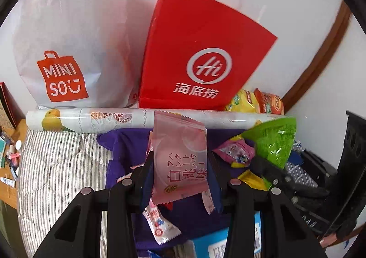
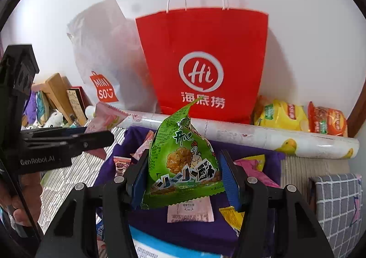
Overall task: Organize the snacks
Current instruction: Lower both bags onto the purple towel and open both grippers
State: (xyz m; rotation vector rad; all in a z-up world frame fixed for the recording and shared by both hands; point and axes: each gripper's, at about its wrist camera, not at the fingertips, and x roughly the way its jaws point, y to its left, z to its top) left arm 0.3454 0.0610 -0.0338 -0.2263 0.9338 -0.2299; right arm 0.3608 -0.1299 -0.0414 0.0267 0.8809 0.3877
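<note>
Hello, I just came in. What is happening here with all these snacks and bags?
A person is sorting snacks with two hand-held grippers. The left gripper is shut on a pink snack packet, and the right gripper is shut on a green snack packet. Both are held up over a purple cloth where more small packets lie. Behind it, past a rolled sheet, stand a red paper bag and a white Miniso bag. Nothing has gone into either bag that I can see.

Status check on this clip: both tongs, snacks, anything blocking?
Left tongs shut on pink snack packet. Right tongs shut on green snack packet. Red paper bag ahead, upright. Wrapped roll lies across its front.
</note>
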